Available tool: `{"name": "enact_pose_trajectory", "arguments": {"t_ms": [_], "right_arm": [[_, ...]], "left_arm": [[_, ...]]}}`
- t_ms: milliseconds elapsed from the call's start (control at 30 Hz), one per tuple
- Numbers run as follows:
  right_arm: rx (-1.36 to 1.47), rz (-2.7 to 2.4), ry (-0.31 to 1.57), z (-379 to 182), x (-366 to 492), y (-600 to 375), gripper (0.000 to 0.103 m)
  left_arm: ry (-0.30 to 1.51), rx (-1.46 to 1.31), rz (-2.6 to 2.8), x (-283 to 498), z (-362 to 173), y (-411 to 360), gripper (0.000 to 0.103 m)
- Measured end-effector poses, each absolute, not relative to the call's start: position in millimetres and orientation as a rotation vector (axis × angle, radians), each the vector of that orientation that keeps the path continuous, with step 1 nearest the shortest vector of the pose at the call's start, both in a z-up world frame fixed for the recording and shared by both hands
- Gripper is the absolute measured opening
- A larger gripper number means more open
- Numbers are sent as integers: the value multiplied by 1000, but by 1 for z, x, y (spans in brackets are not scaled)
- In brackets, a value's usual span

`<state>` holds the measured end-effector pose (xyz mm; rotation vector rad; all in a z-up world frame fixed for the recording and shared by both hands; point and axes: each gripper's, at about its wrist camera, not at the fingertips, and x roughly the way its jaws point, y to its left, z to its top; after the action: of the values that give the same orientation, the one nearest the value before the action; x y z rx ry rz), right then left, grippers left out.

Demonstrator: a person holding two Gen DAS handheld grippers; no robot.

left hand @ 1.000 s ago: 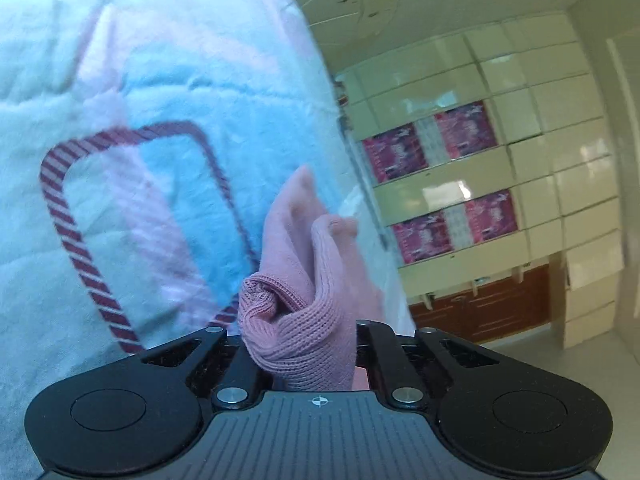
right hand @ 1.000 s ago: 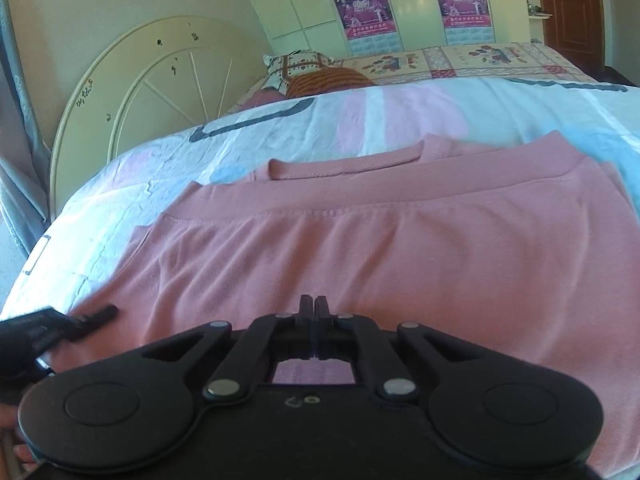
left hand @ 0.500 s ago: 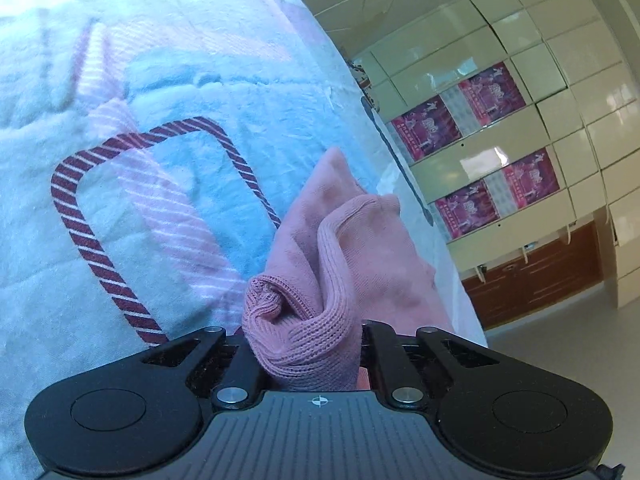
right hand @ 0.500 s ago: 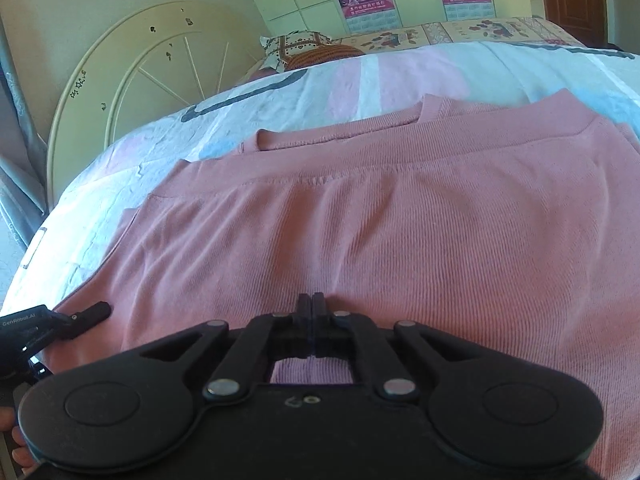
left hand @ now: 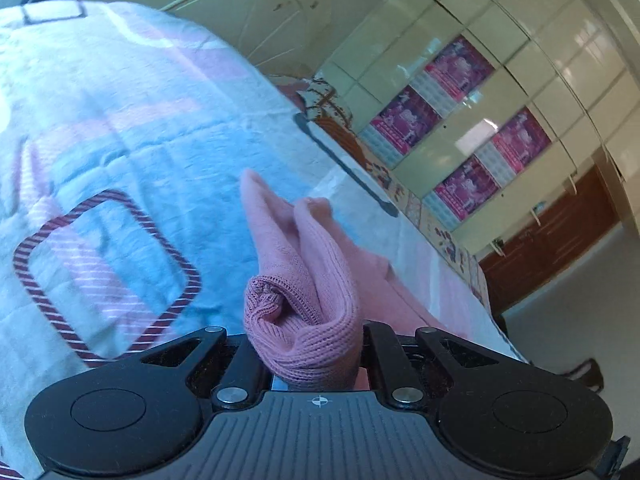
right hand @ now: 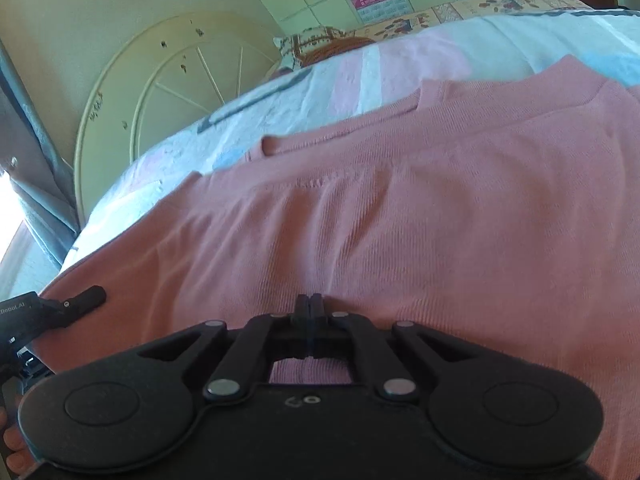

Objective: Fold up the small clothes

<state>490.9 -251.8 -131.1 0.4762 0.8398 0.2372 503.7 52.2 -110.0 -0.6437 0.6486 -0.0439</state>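
Across the middle and lower part of the right wrist view, a pink knit sweater [right hand: 420,216] lies spread over a bed [right hand: 420,56] covered with a pale blue and pink quilt. Its ribbed neckline shows as a band at upper centre of that frame. The right tongs [right hand: 308,307] sit at bottom centre, fingers pressed together with no gap showing, their tips right at the near edge of the sweater; whether any fabric is pinched between them cannot be told. At the far left edge of the same frame, the left tongs [right hand: 82,298] reach in with one black fingertip lying on the sweater's left corner.

Low in the left wrist view, the left tongs [left hand: 306,344] are clamped on a bunched fold of the pink sweater [left hand: 304,304], which rises between the fingers and trails toward the centre of the frame. The quilt [left hand: 120,128] fills the left half, with a dark red striped square printed on it. A cream headboard [right hand: 168,92] with spoke pattern stands at the upper left of the right wrist frame, and posters [left hand: 468,136] hang on cabinet doors at the right of the left wrist frame.
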Motion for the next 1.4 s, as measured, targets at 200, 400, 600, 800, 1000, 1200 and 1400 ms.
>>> {"name": "enact_pose_trajectory", "arguments": {"t_ms": [200,400,600,800,1000,1200,1400], "right_arm": [[647,145,640,-105,447,-349,6],[712,6,594,-100,398,-455,8],[743,-40,574,-105,367,-508,37],[738,92,606,-106,386,-492,41],[634,195,721,-111,429,-454,42],[481,187,852,-119,451,-431,41],[364,253,916,-115,466,-408,29]], "left_arm": [[633,-439,-236,504,-59,-61,8],[756,-179,-415,494,-56,-217,9],[843,-135,-690,443,-63,-302,48],[791,-166,-440,453,-46,-211,48],[839,-165,-237,489,-79,-125,48],[845,-204,-240,491,-106,-121,52],[890,-332,-302,527,-117,-105,65]]}}
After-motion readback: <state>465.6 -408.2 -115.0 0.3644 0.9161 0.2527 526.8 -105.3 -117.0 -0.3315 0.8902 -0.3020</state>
